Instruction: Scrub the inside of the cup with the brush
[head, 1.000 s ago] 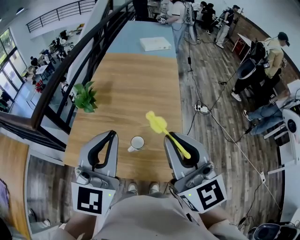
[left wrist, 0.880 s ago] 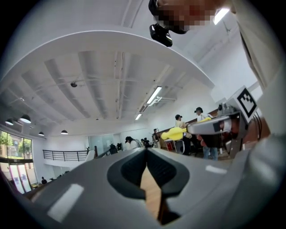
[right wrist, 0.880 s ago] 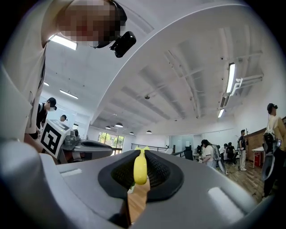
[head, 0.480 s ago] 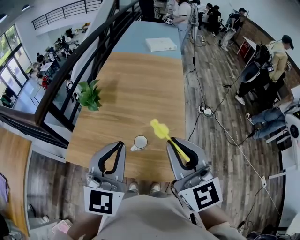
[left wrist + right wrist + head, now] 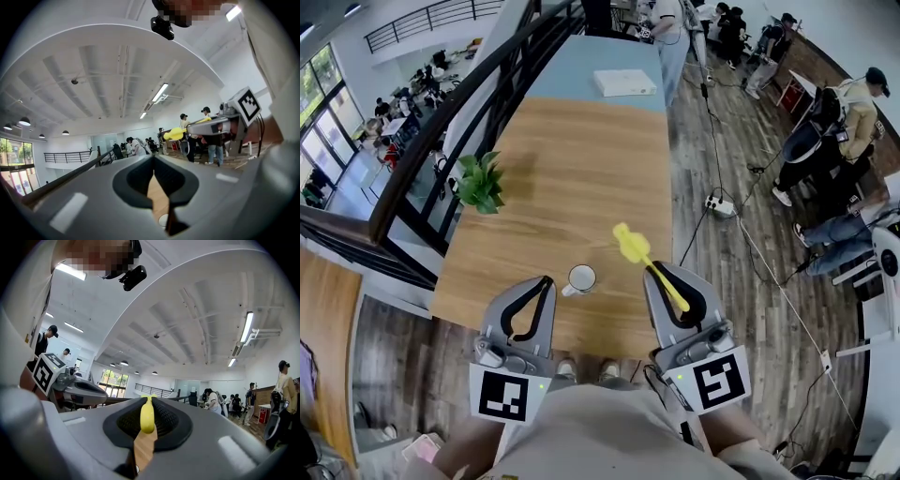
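Note:
A white cup [image 5: 581, 277] stands upright on the wooden table [image 5: 572, 178] near its front edge, its handle pointing left. My left gripper [image 5: 544, 281] hovers just left of it, jaws shut with nothing between them; in the left gripper view [image 5: 153, 160] a sliver of the cup [image 5: 163, 220] shows below the jaws. My right gripper [image 5: 656, 272] is just right of the cup, shut on the handle of a yellow brush [image 5: 630, 244]. The brush head sticks out ahead, above the table. The handle [image 5: 147, 416] lies clamped between the pads in the right gripper view.
A potted plant [image 5: 478, 183] stands at the table's left edge and a white box [image 5: 623, 82] lies at the far end. A dark railing [image 5: 441, 131] runs along the left. People and cables [image 5: 722, 206] occupy the wooden floor to the right.
Both grippers have sunk a little toward the table's near end. The brush stays clamped in the right one and the cup has not moved.

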Demonstrator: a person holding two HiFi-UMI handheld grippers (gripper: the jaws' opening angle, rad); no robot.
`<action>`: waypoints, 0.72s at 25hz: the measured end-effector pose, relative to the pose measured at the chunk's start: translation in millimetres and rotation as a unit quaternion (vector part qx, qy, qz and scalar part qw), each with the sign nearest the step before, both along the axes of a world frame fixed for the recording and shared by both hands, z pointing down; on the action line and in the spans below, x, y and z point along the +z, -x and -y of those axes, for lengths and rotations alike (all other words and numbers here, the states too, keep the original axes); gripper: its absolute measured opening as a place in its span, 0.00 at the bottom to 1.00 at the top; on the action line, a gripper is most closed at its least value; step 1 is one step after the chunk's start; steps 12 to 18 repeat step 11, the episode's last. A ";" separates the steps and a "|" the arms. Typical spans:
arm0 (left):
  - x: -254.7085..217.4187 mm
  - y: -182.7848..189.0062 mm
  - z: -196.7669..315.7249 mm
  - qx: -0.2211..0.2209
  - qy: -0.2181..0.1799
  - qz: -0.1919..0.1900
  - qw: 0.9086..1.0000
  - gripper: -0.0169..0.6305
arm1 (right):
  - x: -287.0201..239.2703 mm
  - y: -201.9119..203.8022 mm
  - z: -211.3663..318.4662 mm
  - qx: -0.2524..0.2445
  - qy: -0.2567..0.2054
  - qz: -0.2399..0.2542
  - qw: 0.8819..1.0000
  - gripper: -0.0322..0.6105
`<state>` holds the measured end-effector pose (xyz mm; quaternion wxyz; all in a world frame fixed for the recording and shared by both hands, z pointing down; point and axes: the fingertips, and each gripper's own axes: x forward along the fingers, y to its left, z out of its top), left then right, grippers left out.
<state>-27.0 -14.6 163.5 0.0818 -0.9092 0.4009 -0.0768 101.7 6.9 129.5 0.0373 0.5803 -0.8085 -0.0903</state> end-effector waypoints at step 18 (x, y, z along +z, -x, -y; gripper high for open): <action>0.0 -6.2 3.5 -0.003 0.008 -0.004 1.000 0.03 | -2.0 5.6 4.7 -0.022 0.000 0.001 1.000 0.10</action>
